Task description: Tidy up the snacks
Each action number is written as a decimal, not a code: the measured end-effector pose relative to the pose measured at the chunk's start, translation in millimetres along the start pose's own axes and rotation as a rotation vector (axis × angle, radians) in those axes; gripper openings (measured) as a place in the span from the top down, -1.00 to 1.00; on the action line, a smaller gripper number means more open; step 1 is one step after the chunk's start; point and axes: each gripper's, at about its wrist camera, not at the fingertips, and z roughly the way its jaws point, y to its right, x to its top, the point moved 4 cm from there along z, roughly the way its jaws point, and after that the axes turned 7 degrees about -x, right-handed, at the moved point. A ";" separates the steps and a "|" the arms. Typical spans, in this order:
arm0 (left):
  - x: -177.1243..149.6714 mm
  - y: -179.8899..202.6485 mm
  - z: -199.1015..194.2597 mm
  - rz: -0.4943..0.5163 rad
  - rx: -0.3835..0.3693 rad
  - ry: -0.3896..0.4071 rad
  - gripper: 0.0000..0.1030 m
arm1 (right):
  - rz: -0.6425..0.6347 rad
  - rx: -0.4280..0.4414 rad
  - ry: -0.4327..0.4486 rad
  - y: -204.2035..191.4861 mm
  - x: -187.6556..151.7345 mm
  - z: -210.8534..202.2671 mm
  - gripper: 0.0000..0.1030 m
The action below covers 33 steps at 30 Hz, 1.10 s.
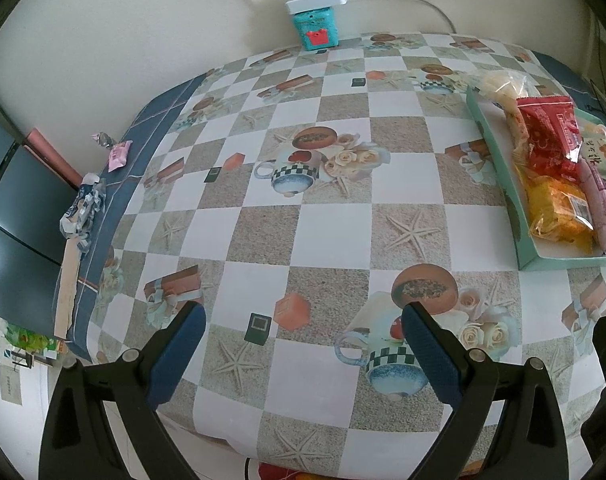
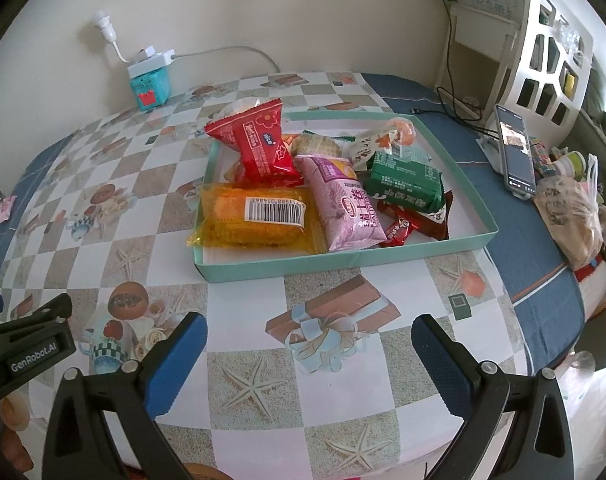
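Note:
A shallow teal tray (image 2: 343,258) sits on the checked tablecloth and holds several snack packs: a red pack (image 2: 263,144), an orange pack with a barcode (image 2: 259,216), a pink pack (image 2: 351,208), a green pack (image 2: 403,184) and small dark red ones (image 2: 401,230). The tray also shows at the right of the left wrist view (image 1: 499,168). My right gripper (image 2: 309,340) is open and empty above the cloth, in front of the tray. My left gripper (image 1: 303,332) is open and empty over the table's near middle. A small pink candy (image 1: 119,155) lies at the table's far left edge.
A teal box with a white power strip on top (image 1: 315,26) stands at the back by the wall. Crumpled wrappers (image 1: 83,208) lie on the left edge. A phone on a stand (image 2: 517,152), a bagged item (image 2: 575,212) and a white shelf (image 2: 551,64) are at the right.

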 end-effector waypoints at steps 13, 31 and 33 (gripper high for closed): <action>0.2 -1.0 -0.5 -0.001 0.003 0.001 -0.91 | -0.001 0.000 0.005 -0.1 1.2 -1.7 -1.00; 0.4 -3.2 -1.8 -0.004 0.005 0.002 -0.91 | -0.002 -0.001 0.011 0.0 1.1 -3.3 -1.00; 0.5 -3.8 -1.8 -0.004 0.004 0.001 -0.91 | -0.003 -0.001 0.011 0.2 1.9 -3.2 -1.00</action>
